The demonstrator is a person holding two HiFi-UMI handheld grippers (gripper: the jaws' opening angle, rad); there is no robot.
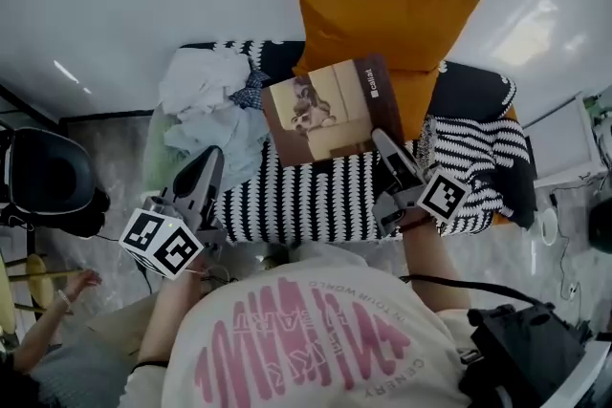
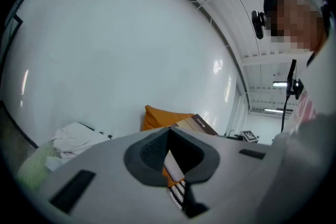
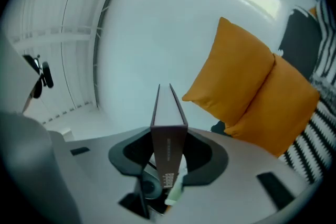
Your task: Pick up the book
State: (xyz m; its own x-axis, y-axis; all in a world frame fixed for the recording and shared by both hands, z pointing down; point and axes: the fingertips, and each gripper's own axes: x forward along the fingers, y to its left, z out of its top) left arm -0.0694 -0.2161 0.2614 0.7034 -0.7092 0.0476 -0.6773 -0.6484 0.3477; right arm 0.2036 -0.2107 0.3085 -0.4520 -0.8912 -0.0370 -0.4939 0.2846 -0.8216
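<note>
White wall backs a striped sofa in the head view. The right gripper holds the book over its seat, before an orange cushion. The left gripper sits beside a clothes pile. Left gripper view: jaws pressed together, empty. Right gripper view: jaws pinch the book at its spine end.
</note>
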